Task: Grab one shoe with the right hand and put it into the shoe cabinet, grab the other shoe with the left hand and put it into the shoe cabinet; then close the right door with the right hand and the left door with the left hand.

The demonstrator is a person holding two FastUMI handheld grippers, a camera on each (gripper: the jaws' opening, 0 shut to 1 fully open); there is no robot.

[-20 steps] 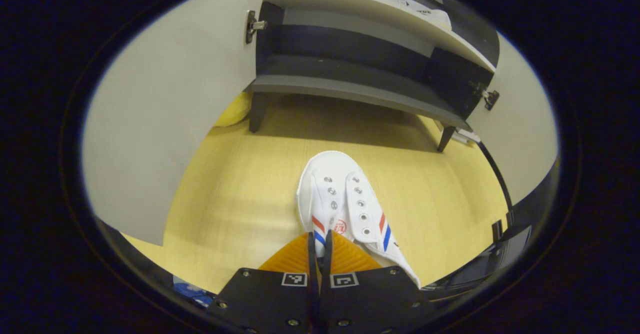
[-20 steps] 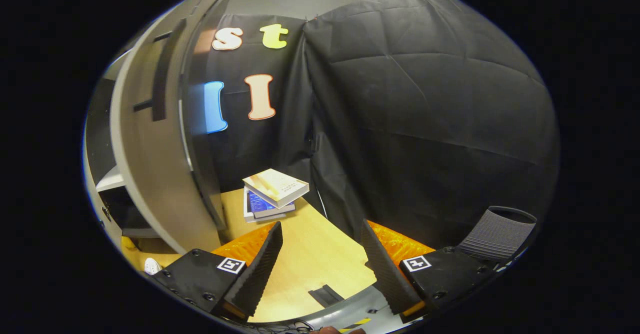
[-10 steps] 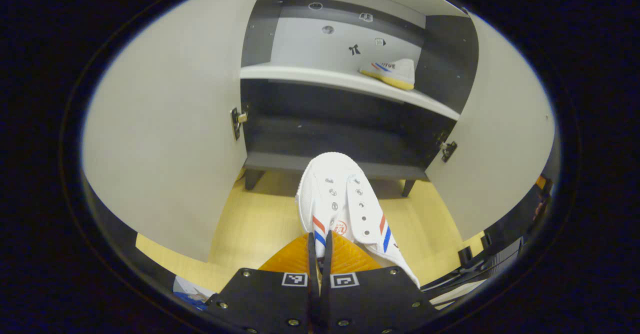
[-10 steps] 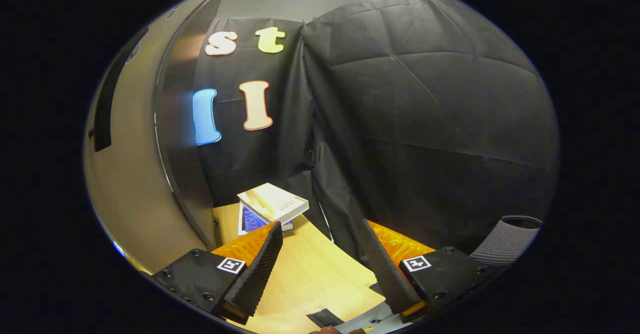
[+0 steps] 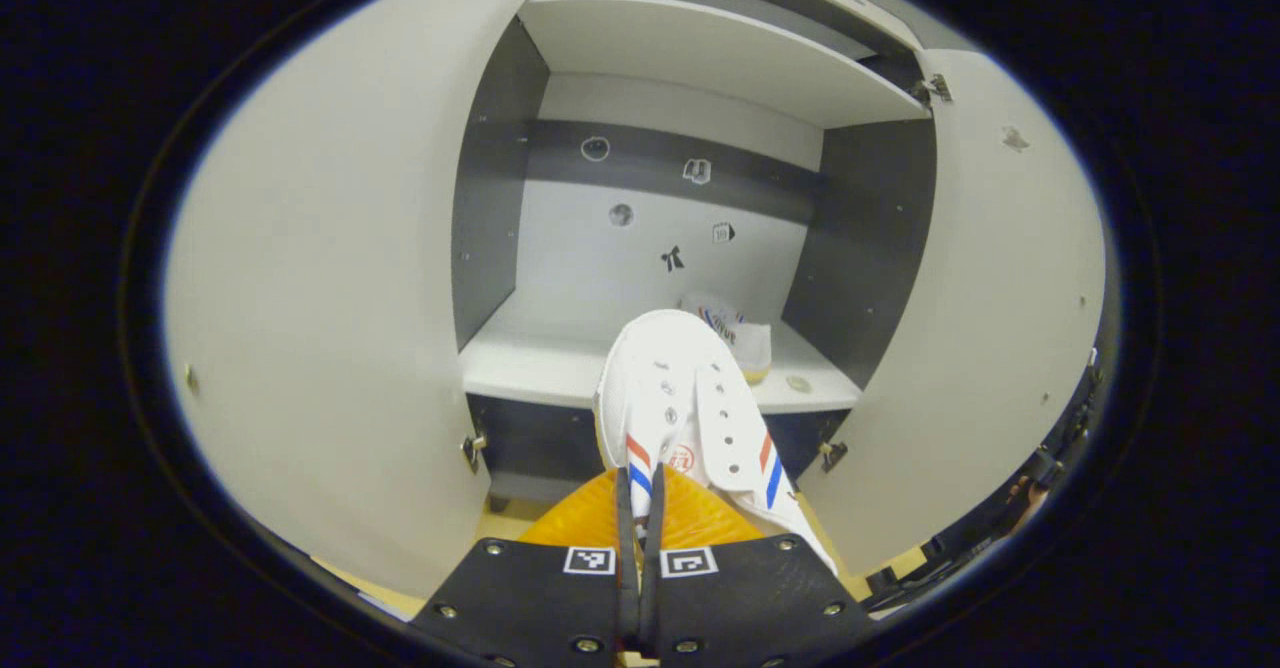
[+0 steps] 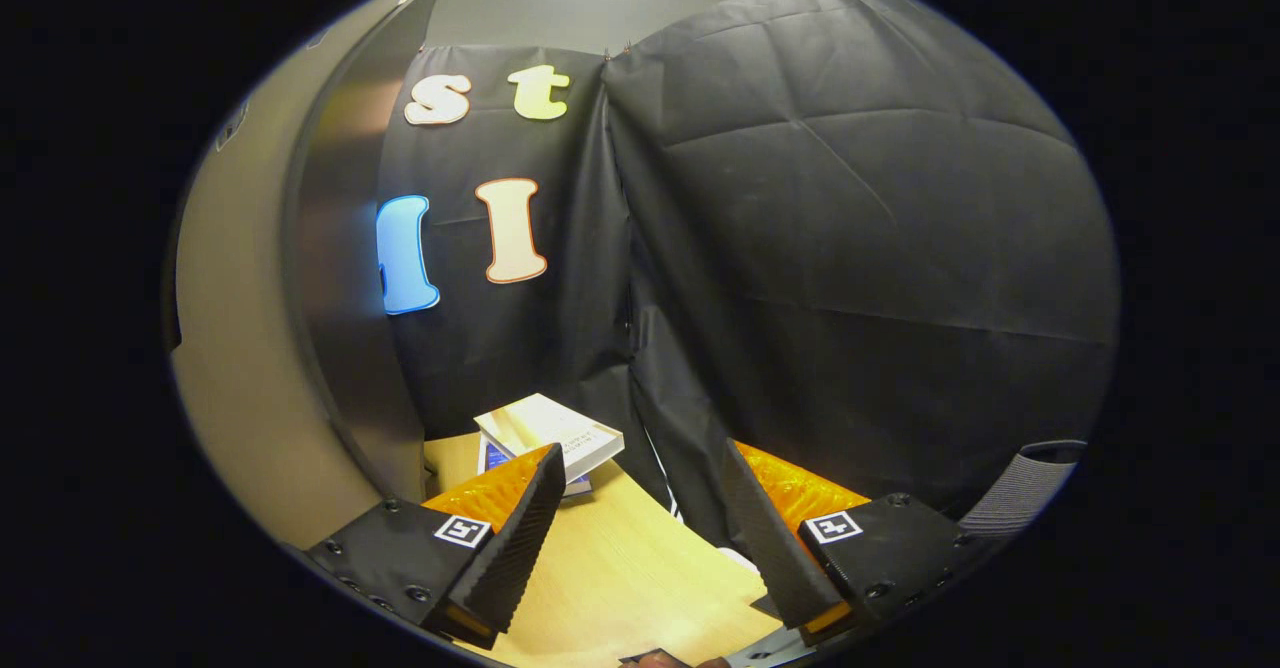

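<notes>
**A:** What is the left tool (image 5: 637, 508) doing?

**B:** Its two fingers are pressed tight on the back edge of a white canvas shoe (image 5: 690, 418). The shoe has red and blue stripes on its sides. It sticks straight out ahead of the tool, toe first, up in the air.

**A:** Where is the shoe cabinet (image 5: 690, 198)?

**B:** Right in front of the tool. Both doors stand open. The left door (image 5: 330, 298) is off to the tool's left and the right door (image 5: 990, 308) is off to its right. The toe of the held shoe points at the pale shelf (image 5: 540, 358) inside.

**A:** Is the other shoe (image 5: 735, 333) in there?

**B:** Yes. It lies on that shelf, just past the toe of the held shoe and a bit to the right. The held shoe hides part of it.

**A:** And the right tool (image 6: 640, 528)?

**B:** Its fingers are spread wide, and there is nothing between them. Below it is a light wooden desk (image 6: 620, 568). A small pile of books (image 6: 545, 433) lies on the desk, ahead and a bit left of the tool, close to the left finger. Farther left is a grey cabinet door (image 6: 290, 348), seen from its edge. Black cloth (image 6: 850, 248) hangs straight ahead.
</notes>
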